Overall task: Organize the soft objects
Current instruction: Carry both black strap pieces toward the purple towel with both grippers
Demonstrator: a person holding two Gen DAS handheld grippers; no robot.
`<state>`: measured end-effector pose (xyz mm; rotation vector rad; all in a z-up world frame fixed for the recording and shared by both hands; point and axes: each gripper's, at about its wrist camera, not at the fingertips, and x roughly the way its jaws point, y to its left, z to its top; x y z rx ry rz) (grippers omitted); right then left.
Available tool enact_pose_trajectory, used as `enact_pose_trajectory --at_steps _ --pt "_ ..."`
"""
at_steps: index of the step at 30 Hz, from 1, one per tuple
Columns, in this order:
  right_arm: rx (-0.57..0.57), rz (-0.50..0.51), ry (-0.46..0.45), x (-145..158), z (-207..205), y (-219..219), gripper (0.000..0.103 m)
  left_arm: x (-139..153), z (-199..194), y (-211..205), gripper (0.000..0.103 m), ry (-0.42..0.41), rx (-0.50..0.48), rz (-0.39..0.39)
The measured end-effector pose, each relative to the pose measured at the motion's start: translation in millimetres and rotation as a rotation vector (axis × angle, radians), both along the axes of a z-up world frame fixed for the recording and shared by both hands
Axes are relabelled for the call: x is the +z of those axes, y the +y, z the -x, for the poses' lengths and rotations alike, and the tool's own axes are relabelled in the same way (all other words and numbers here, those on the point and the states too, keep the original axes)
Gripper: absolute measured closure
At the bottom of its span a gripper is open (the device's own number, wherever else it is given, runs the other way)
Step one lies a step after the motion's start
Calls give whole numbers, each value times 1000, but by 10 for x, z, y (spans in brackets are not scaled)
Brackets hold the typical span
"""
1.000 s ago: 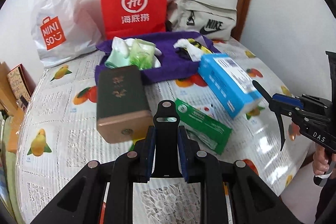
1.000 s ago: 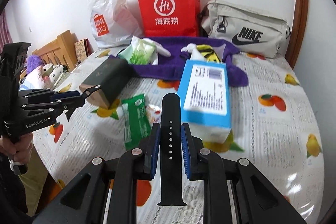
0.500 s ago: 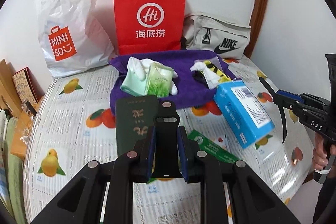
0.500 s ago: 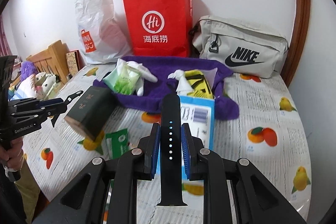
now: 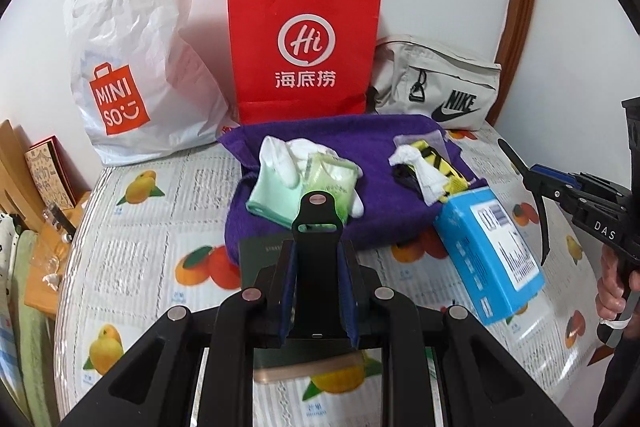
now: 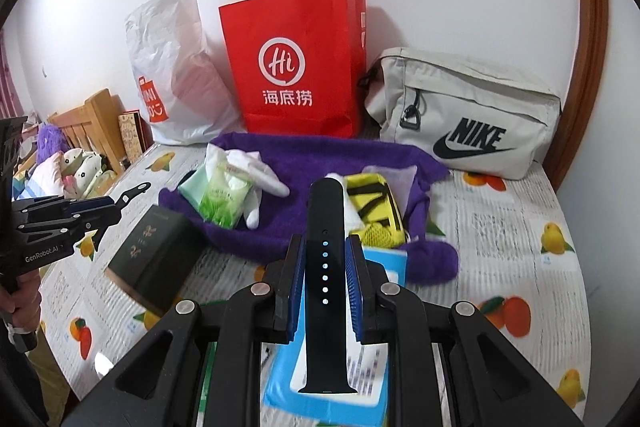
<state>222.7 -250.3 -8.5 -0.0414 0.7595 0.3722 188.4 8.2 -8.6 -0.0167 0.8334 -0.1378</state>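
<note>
The bed (image 5: 132,251) carries everything, with a purple towel (image 5: 372,135) lying toward its far edge, in front of the red bag (image 5: 304,43). The left gripper (image 5: 317,259) is closed on a short black strap piece (image 5: 317,223); the right gripper (image 6: 325,267) is clamped on a long black watch strap (image 6: 325,251). Both straps hang clear above the bed's near half. The step looks like carrying them to the towel: it is best done level and low, releasing only over bare purple cloth, clear of the wipes (image 6: 220,197).
</note>
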Motion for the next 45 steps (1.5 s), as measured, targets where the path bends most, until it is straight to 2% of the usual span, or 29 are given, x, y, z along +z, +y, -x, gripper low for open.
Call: enact_pose_trajectory --at_steps 14,45 --pt "4 -18 13 -56 -548 53 83 22 -509 45 83 -5 19 9" --pt "-5 8 77 -503 -1516 25 83 -267 -1414 -3 83 46 17 7"
